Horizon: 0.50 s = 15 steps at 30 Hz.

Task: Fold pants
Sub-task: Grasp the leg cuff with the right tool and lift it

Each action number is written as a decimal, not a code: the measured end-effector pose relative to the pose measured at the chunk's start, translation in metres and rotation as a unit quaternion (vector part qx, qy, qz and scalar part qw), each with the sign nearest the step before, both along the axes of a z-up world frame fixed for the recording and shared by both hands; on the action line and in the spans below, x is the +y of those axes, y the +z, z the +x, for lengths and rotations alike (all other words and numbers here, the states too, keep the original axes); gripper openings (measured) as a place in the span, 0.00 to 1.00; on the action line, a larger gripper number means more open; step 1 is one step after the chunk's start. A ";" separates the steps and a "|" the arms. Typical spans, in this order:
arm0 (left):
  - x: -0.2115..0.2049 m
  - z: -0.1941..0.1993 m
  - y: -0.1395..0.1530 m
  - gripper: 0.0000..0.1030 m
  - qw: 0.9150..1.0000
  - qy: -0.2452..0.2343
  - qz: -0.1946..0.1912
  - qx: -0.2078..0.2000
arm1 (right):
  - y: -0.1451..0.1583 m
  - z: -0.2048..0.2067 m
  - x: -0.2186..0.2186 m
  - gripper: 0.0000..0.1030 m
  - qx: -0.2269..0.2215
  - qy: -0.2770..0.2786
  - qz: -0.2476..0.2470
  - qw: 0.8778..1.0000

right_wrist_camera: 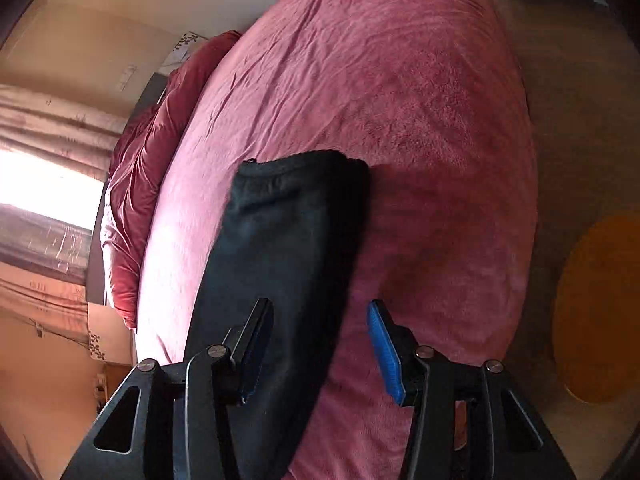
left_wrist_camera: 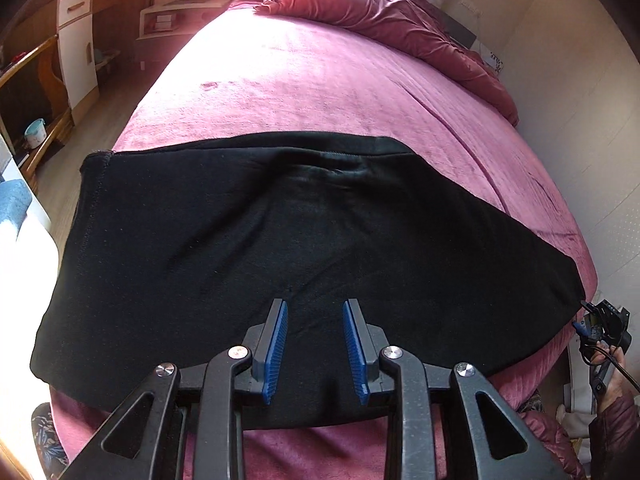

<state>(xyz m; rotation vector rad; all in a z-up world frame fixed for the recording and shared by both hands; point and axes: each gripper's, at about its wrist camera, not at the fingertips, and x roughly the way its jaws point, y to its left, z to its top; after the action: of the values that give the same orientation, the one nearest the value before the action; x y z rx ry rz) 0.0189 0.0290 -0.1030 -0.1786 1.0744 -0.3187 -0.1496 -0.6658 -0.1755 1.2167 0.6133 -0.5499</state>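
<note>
Black pants (left_wrist_camera: 280, 240) lie folded in a wide band across the near end of a pink bed (left_wrist_camera: 320, 80). My left gripper (left_wrist_camera: 316, 308) is open and empty, hovering just above the pants near their front edge. In the right wrist view the pants (right_wrist_camera: 280, 260) run away from the camera as a long black strip. My right gripper (right_wrist_camera: 320, 312) is open and empty over the near end of the pants, its left finger above the cloth, its right finger above bare bedspread. The right gripper also shows in the left wrist view (left_wrist_camera: 600, 328) at the pants' right corner.
A rumpled dark red duvet (left_wrist_camera: 400, 20) lies at the far right of the bed by the wall. A white and wood cabinet (left_wrist_camera: 76, 40) and shelves stand on the left across a wooden floor. An orange round rug (right_wrist_camera: 600, 312) lies on the floor.
</note>
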 end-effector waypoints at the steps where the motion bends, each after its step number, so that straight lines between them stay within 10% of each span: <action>1: -0.003 0.000 -0.001 0.28 1.000 0.000 -0.002 0.001 | -0.002 0.004 -0.001 0.49 -0.007 -0.002 0.003 1.000; 8: -0.019 0.002 -0.010 0.30 0.999 0.010 0.031 0.011 | -0.016 0.018 -0.013 0.28 -0.051 -0.007 0.019 0.998; 15: -0.039 0.002 -0.012 0.31 0.998 0.011 0.065 -0.001 | -0.037 0.030 -0.017 0.28 -0.104 0.001 0.048 0.993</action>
<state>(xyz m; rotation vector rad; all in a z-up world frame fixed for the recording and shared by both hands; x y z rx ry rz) 0.0208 -0.0096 -0.1150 -0.0737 1.0874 -0.2271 -0.1198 -0.6826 -0.2127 1.3439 0.4683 -0.3881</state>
